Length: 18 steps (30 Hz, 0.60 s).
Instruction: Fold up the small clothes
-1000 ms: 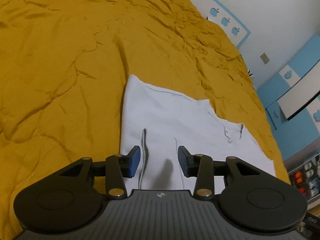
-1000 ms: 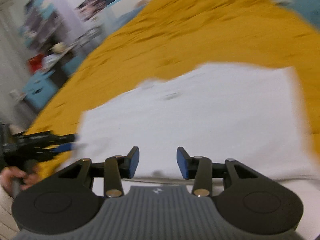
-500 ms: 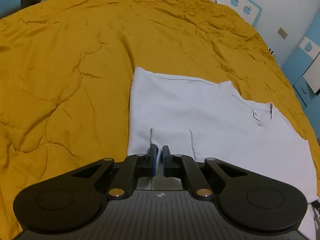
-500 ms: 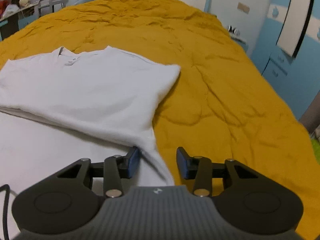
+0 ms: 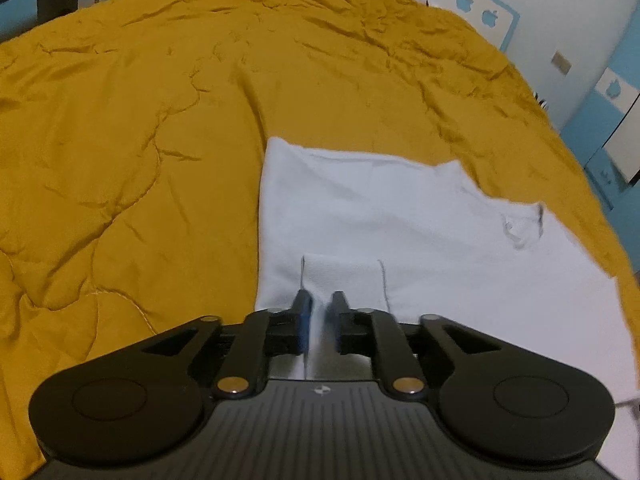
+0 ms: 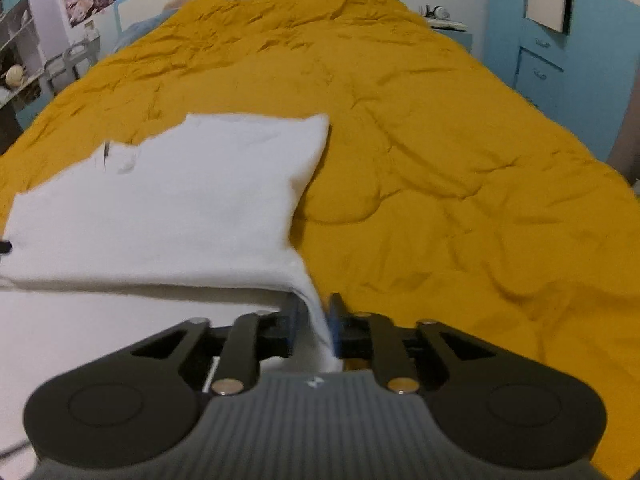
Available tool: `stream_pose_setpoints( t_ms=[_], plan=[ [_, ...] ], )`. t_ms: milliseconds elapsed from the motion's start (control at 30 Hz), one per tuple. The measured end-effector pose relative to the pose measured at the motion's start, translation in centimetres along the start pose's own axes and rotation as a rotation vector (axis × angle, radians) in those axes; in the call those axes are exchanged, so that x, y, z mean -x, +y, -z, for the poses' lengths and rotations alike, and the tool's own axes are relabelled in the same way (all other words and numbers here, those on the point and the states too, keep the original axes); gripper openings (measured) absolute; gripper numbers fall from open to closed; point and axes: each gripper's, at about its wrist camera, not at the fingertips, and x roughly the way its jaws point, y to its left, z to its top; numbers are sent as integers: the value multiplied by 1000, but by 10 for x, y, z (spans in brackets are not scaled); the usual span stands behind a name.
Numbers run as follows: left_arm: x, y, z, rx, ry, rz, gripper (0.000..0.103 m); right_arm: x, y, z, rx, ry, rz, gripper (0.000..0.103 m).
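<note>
- The left gripper sits low in its own wrist view, pointing forward along the fingers, level and without visible roll.
- Its two blue-padded fingers are drawn close together, leaving only a narrow slit filled with white cloth, so the jaws are clamped on the fabric.
- The right gripper also points forward and sits level in its wrist view.
- Its fingers are pulled in close, with a ridge of the same white cloth pinched between the pads.
- Both sets of black linkage arms are folded inward toward the centre.
- Neither of the person's hands shows in either view.
</note>
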Motion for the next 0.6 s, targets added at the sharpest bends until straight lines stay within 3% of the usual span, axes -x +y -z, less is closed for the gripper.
stream_pose_setpoints(
  t_ms=[67,167,200,233,467,600],
  plan=[
    [8,1,-2,9,-27,12,25,17,0,-6,-8,-47,-2,26],
    [14,0,-4,-4,-58,12,25,27,5,-21,-15,-89,-40,25],
    [15,0,-4,-3,-66,10,25,22,9,-26,-12,-90,-55,20],
    [15,0,-3,0,-68,13,25,14,13,-32,-9,-93,-62,13],
    [-4,-4,0,-32,-30,-1,25,-62,27,-56,-15,-39,-28,4],
    [-21,-1,4,-49,-13,-50,24,-93,14,-50,8,48,77,0]
  ],
)
